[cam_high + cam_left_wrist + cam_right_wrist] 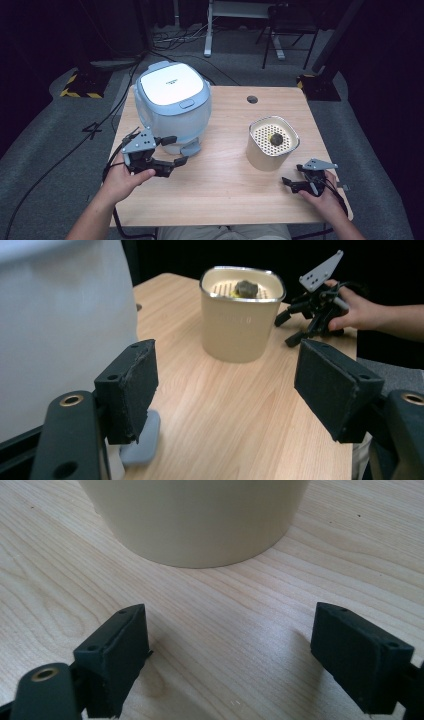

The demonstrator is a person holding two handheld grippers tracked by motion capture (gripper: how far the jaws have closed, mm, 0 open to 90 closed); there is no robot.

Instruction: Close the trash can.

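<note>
- High view, far left: the left hand holds the left gripper above the wooden table, just in front of a pale blue and white cooker with its lid shut.
- The left gripper's fingers stand wide apart with nothing between them; one finger lies close to the cooker's lower front, near its small grey foot, though contact cannot be told.
- Left gripper view: one padded finger sits just beside the cooker's white wall and above the grey foot, while the other finger is well apart from it on the opposite side, with bare table showing between.
- Centre right of the table: a cream container with a metal rim stands upright; a perforated insert sits inside it, and a small dark lump lies on that insert.
- A round hole shows in the table behind the container.
- Far right: the right hand holds the right gripper low over the table, near the container's front right side and apart from it.
- Right gripper view: the fingers are spread wide and hold nothing, pointing at the container's cream base, which stands near but clear of them.
</note>
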